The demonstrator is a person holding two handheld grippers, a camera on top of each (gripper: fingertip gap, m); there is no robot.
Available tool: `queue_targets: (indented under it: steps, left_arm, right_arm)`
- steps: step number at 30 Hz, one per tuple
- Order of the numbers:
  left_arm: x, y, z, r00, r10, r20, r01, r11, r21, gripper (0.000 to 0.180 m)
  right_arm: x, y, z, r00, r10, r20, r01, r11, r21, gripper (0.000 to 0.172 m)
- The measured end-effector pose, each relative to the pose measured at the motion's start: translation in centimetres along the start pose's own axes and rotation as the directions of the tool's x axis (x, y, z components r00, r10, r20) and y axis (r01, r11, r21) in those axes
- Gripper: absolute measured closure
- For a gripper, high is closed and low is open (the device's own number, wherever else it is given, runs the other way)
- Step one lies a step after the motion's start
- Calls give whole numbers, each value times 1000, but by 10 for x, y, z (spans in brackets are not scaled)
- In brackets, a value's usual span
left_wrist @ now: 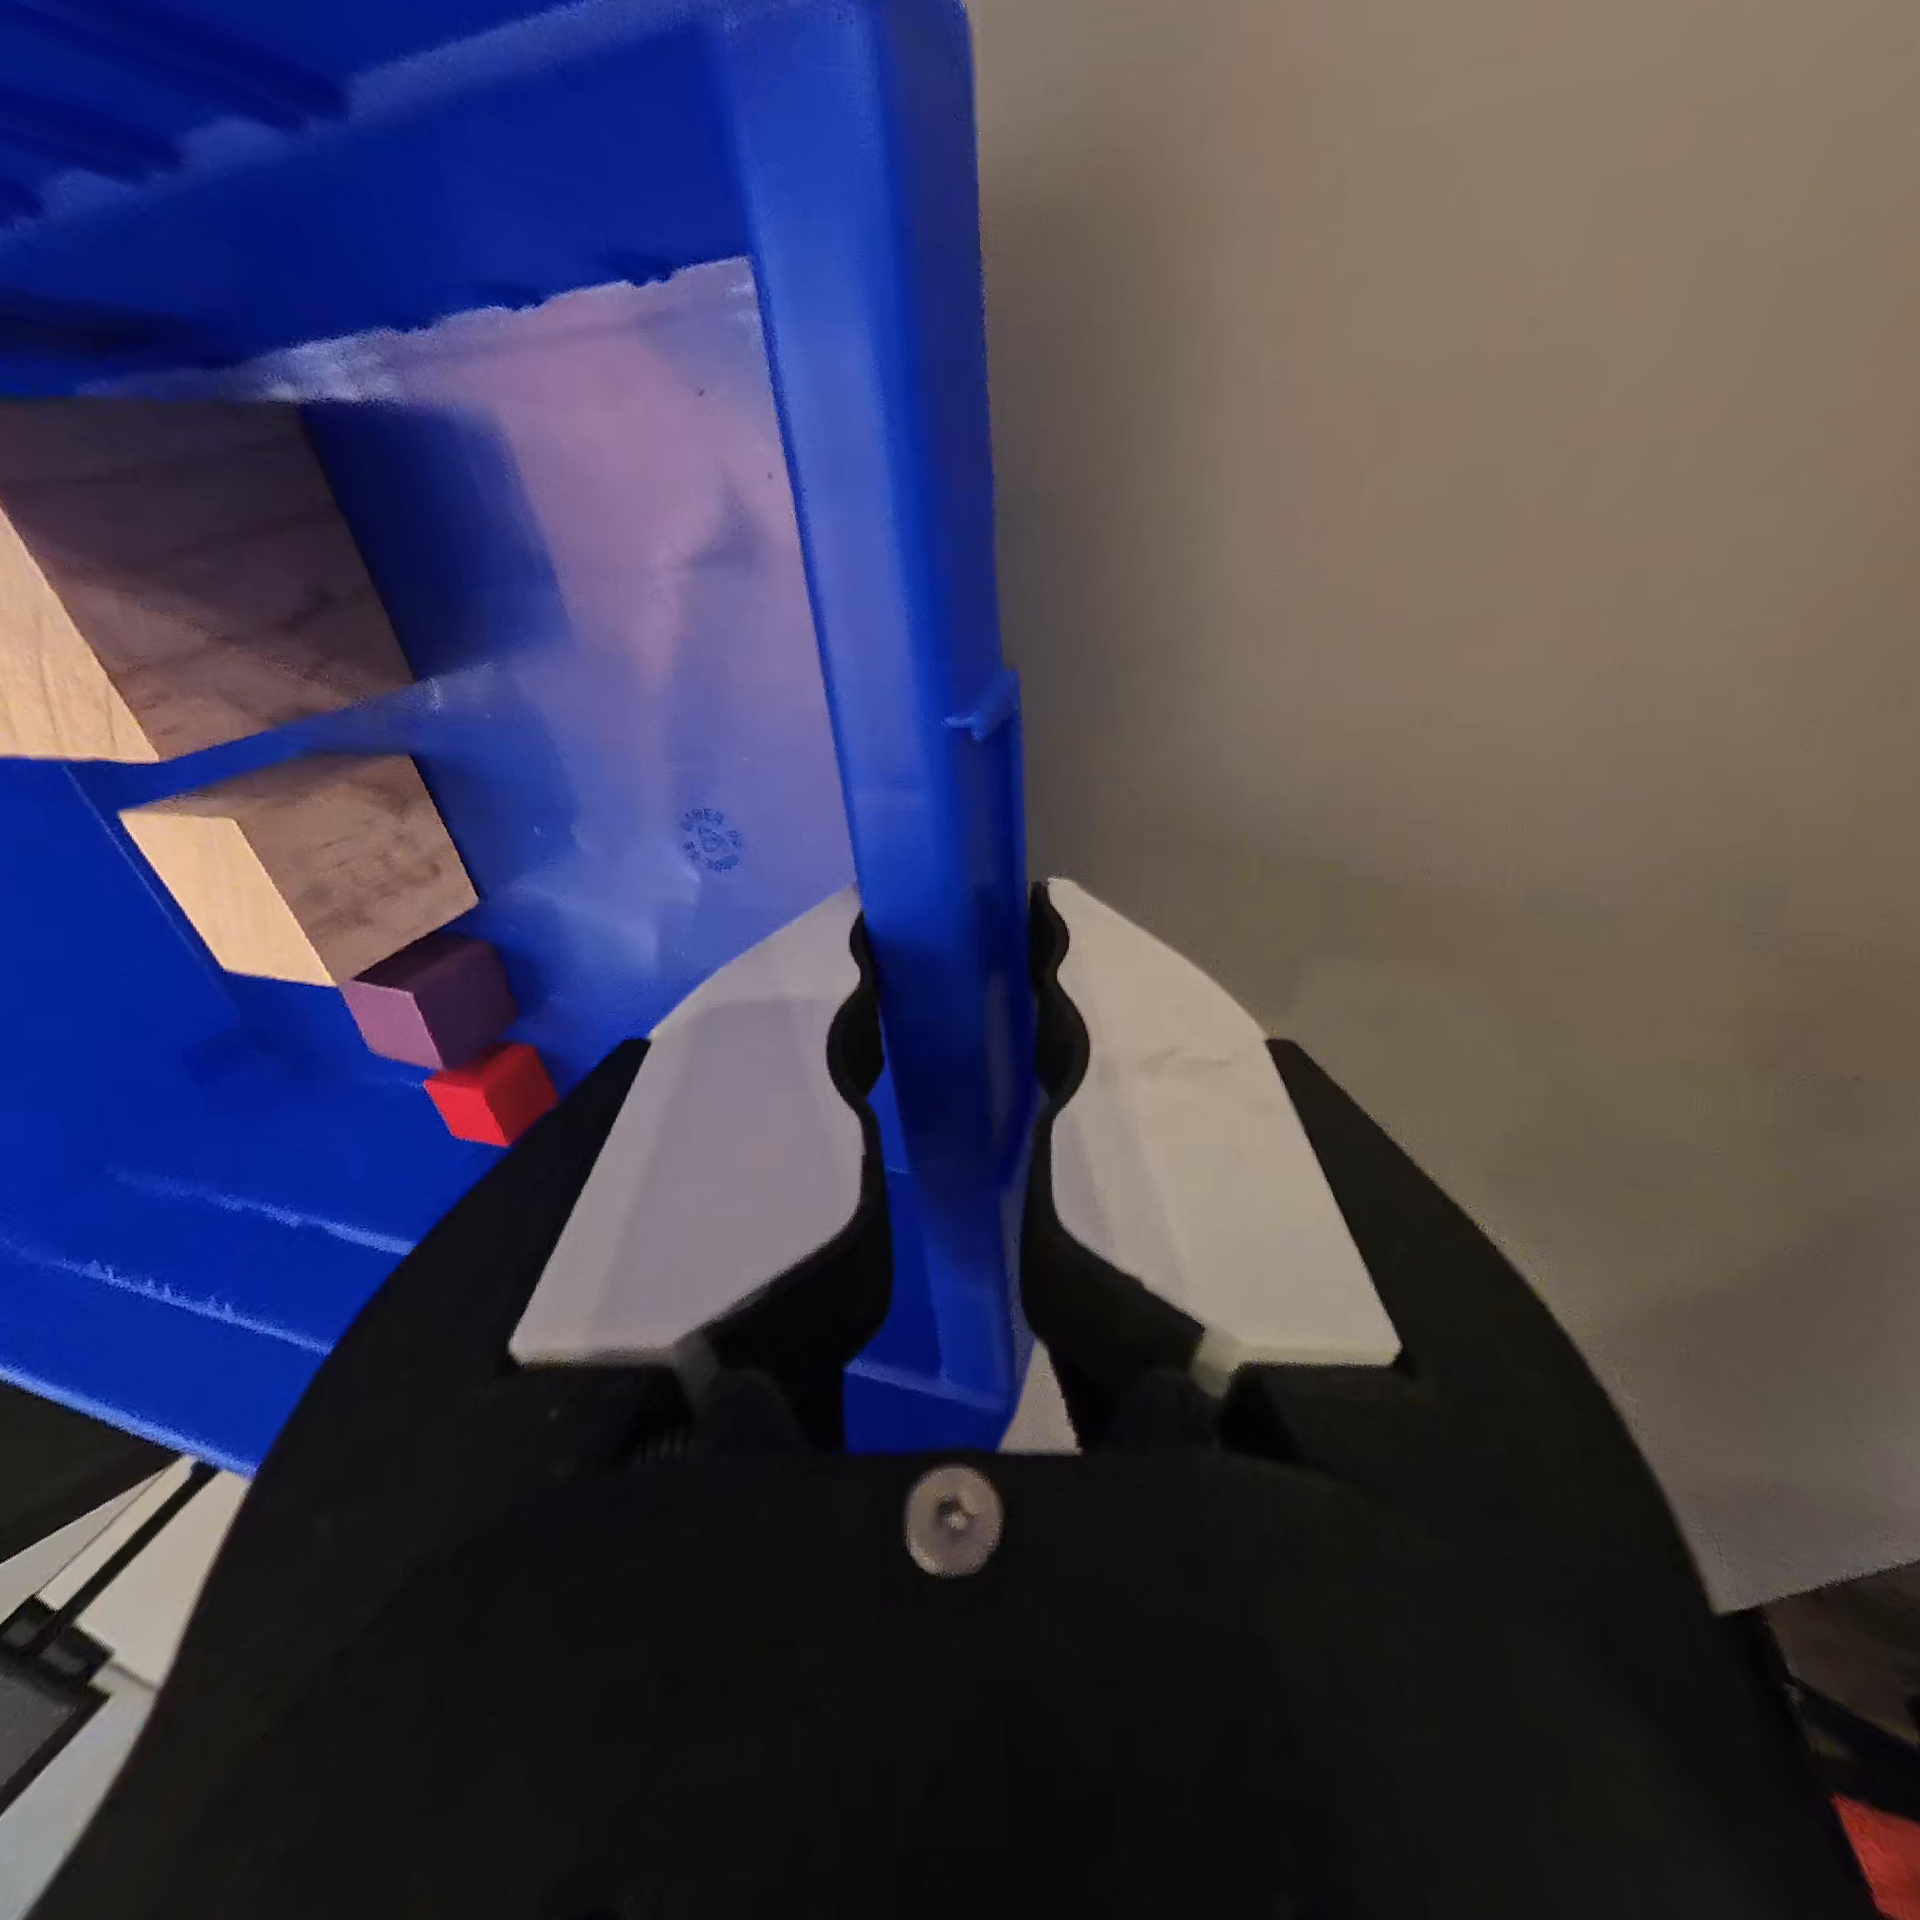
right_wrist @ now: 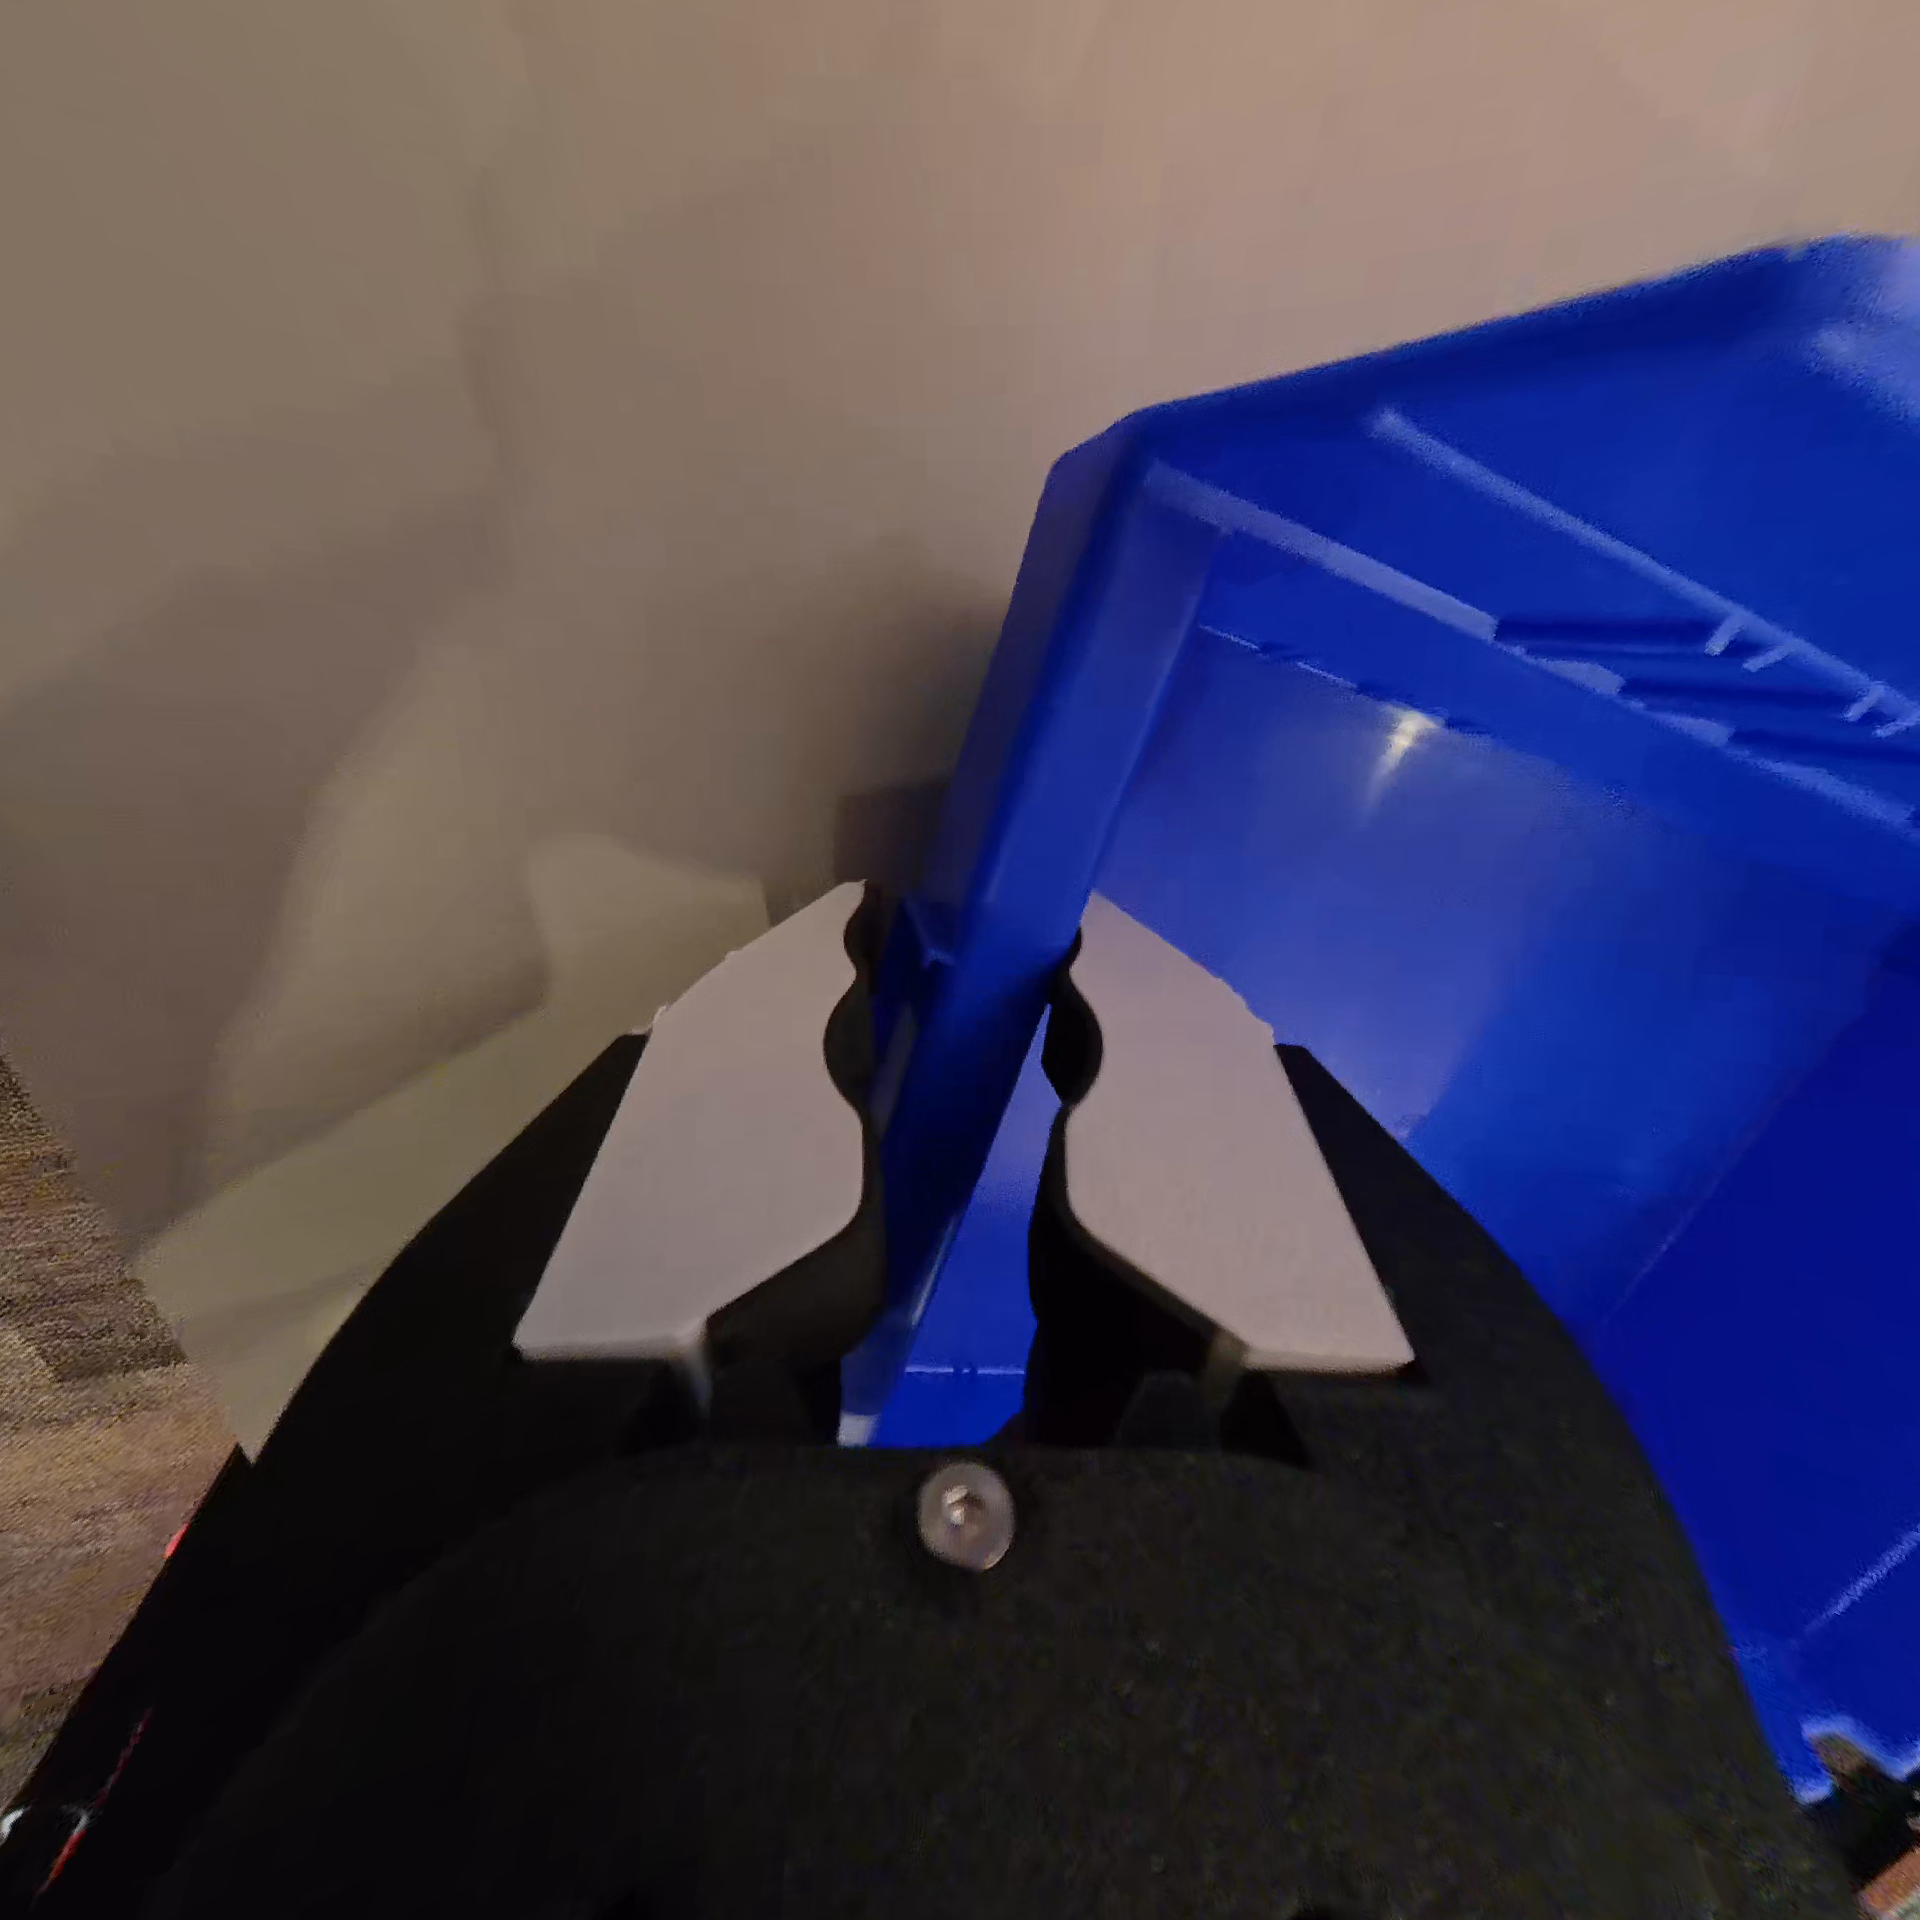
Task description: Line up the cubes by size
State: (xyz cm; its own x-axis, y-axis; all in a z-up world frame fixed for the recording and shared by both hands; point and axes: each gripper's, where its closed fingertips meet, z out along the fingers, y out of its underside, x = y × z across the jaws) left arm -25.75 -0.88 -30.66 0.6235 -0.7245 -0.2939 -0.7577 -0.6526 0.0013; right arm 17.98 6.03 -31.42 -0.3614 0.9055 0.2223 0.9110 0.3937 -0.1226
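Cubes show only in the left wrist view: two pale wooden cubes, a larger one (left_wrist: 177, 582) and a smaller one (left_wrist: 312, 883), then a purple cube (left_wrist: 431, 1003) and a small red cube (left_wrist: 488, 1091), bunched in a run against the inner wall of a blue plastic bin (left_wrist: 644, 644). In that view the left gripper (left_wrist: 951, 997) is clamped on the bin's rim, with a black pad pressed against each side of the blue wall. Beyond the rim lies only a plain beige wall (left_wrist: 1455, 520).

From the right wrist view none of the cubes can be seen; it looks at the bin (right_wrist: 1507, 935) from another side, showing ribbed blue walls and a glossy highlight. There the right gripper (right_wrist: 961, 997) is closed on another edge of the same bin, its pads squeezing the slanting rim. A patch of patterned carpet (right_wrist: 62, 1299) appears at the lower left, which the left view lacks.
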Motion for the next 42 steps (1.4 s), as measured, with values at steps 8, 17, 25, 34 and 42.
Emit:
queue_targets:
  steps: [8,17,25,34,42]
  left_arm:
    - [-18,47,7,999,48,17,-46,995,-84,155]
    - [-41,87,14,995,102,16,-99,985,-144,155]
    - [-65,110,22,995,95,23,-90,983,-162,155]
    - [-89,130,30,992,125,31,-117,977,-178,155]
    - [-104,146,35,984,173,45,-159,963,-217,155]
  right_arm:
    - [31,36,2,1000,-3,-17,2,998,-57,146]
    - [71,68,7,999,-36,-21,34,994,-106,147]
    - [100,86,11,999,-43,-28,39,990,-134,147]
    - [125,98,14,999,-43,-33,38,988,-152,146]
    - [142,106,16,999,-38,-33,32,985,-168,146]
